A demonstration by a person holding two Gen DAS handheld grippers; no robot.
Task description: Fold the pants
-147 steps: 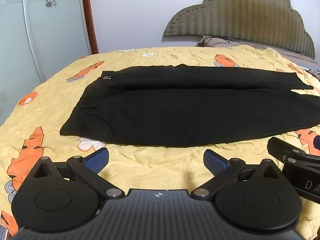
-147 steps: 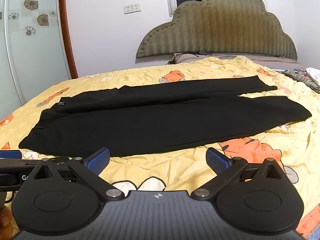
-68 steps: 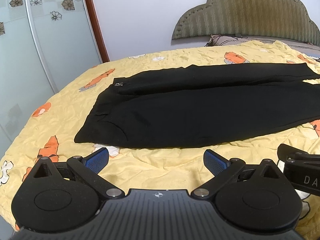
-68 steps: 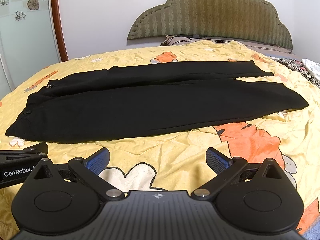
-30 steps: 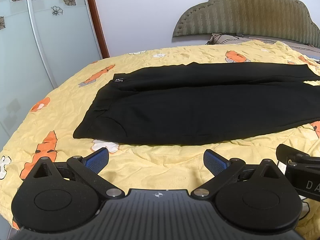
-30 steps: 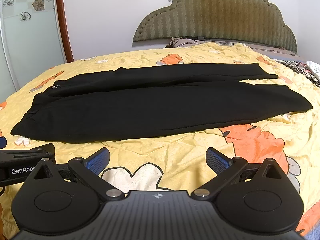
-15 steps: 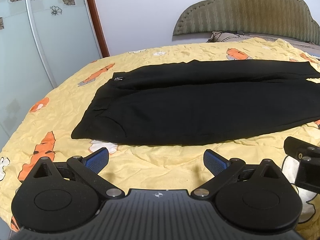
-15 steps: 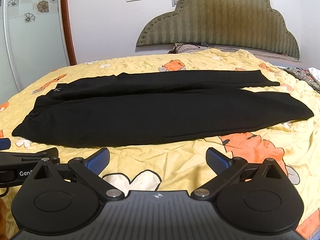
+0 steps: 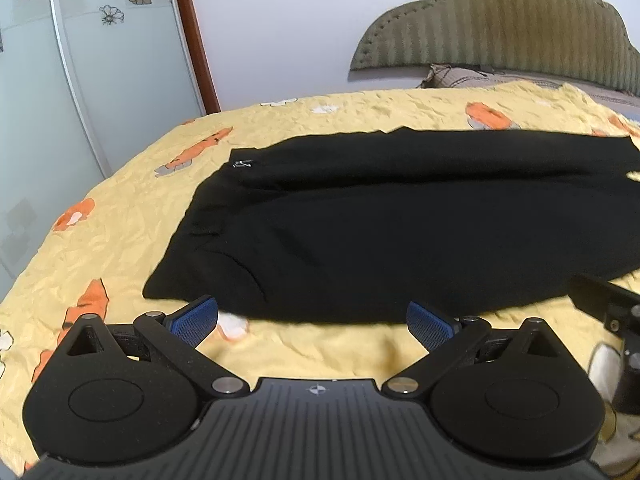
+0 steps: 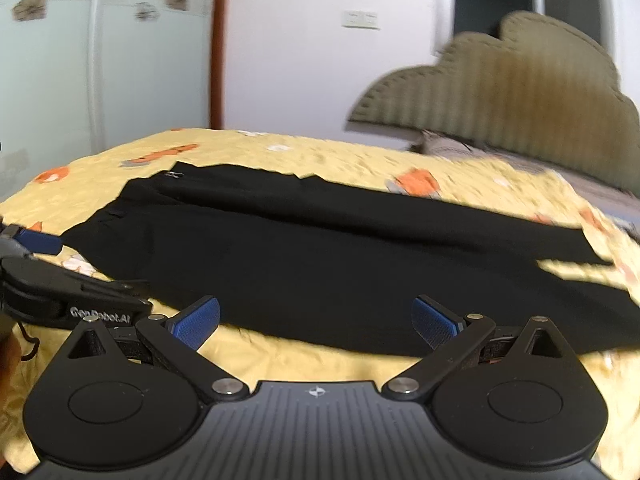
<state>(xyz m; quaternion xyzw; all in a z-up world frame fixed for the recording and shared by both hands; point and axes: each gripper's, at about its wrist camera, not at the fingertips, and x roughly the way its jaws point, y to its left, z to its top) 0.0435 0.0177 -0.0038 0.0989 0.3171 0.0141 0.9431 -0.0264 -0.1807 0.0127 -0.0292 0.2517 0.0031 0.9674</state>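
Black pants (image 9: 380, 220) lie flat on the yellow bedspread (image 9: 132, 216), waistband to the left and legs running right, one leg folded over the other. My left gripper (image 9: 312, 318) hovers open just short of the pants' near edge, close to the waist end. In the right wrist view the same pants (image 10: 340, 256) stretch across the bed, and my right gripper (image 10: 316, 318) is open right at their near edge, around mid-length. The left gripper's body (image 10: 60, 292) shows at the left of that view. Neither gripper holds anything.
A padded olive headboard (image 9: 500, 36) and a pillow (image 9: 460, 78) are at the far right. A frosted sliding door with flower decals (image 9: 80, 80) and a brown door frame (image 9: 192, 36) stand left of the bed. The bedspread has orange cartoon prints.
Both grippers have moved forward toward the pants' near edge. The right one has also swung left, and its view is now blurred. The jaws stay open.
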